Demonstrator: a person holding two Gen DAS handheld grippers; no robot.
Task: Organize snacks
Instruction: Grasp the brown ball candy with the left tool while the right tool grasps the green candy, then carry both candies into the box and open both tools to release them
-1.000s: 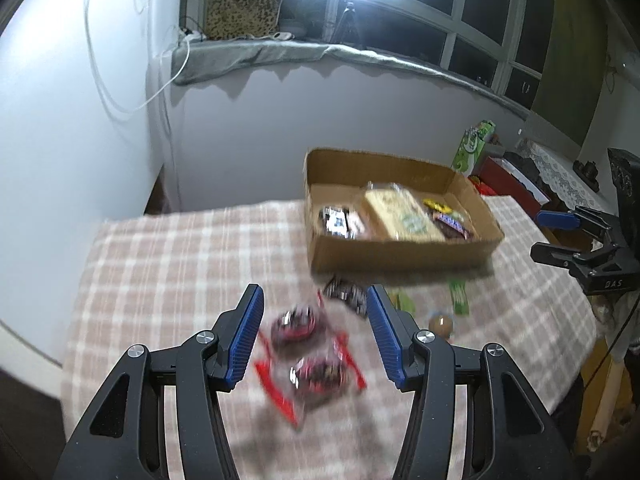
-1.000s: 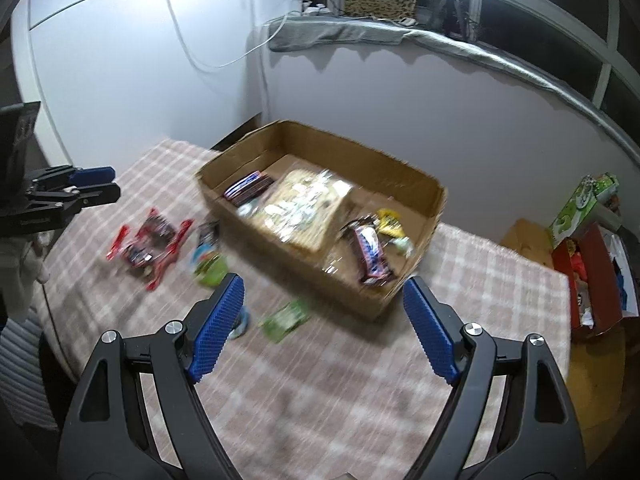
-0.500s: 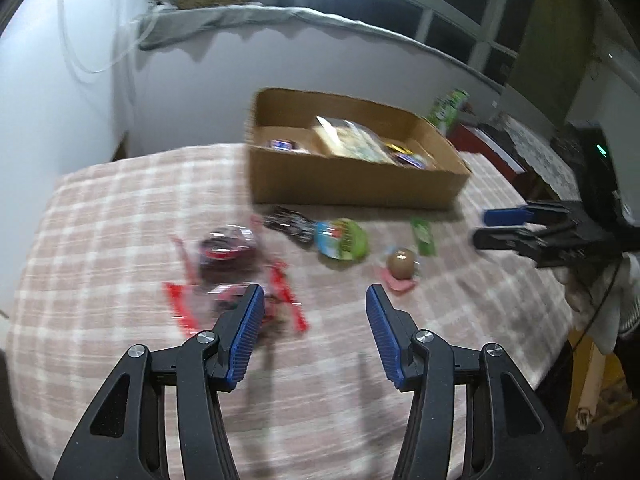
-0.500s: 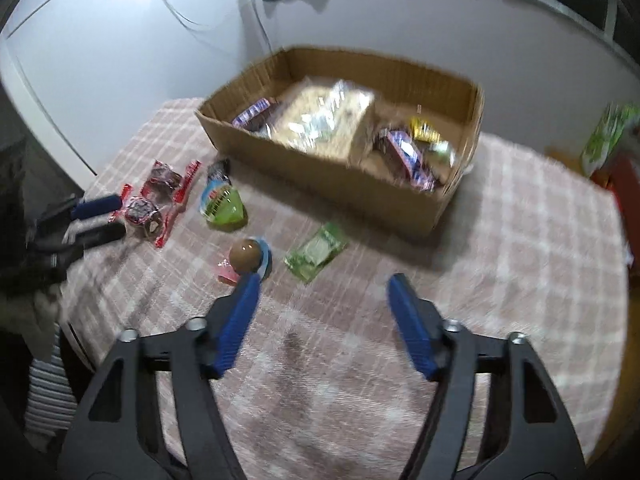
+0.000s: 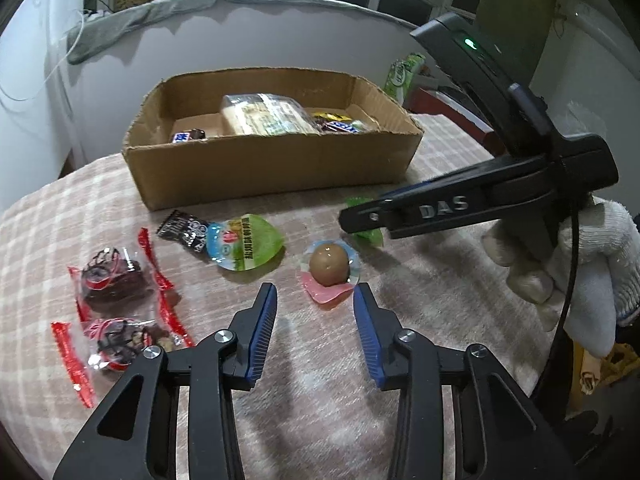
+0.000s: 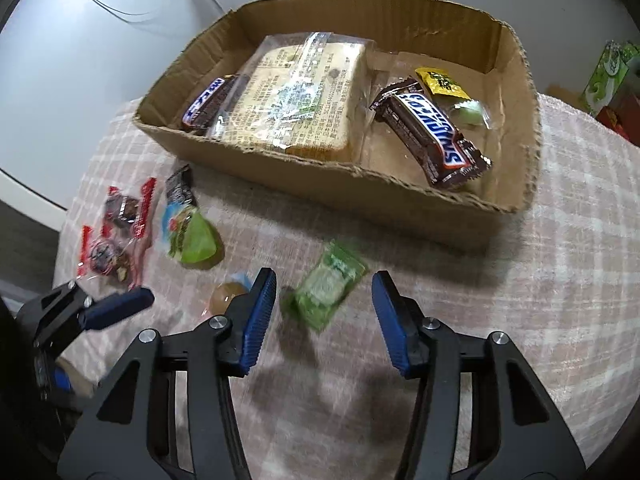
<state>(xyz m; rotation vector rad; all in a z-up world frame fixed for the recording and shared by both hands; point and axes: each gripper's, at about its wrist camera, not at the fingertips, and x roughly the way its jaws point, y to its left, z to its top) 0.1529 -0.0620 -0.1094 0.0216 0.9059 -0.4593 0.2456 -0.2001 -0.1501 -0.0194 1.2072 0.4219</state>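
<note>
While both jaws narrow, the right tool (image 6: 324,304) has dropped over a green packet (image 6: 326,290), ungripped; the left tool (image 5: 315,312), empty, now nears the egg snack (image 5: 329,266). Bare bench (image 6: 560,280) lies right of the box (image 6: 360,196).

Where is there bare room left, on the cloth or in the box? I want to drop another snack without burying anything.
Free: the cloth right of the green packet, along the cardboard box's right end, and the box floor behind the yellow packet. Crowded: the strip before the box's left half, from the red-wrapped cakes to the round chocolate.
</note>
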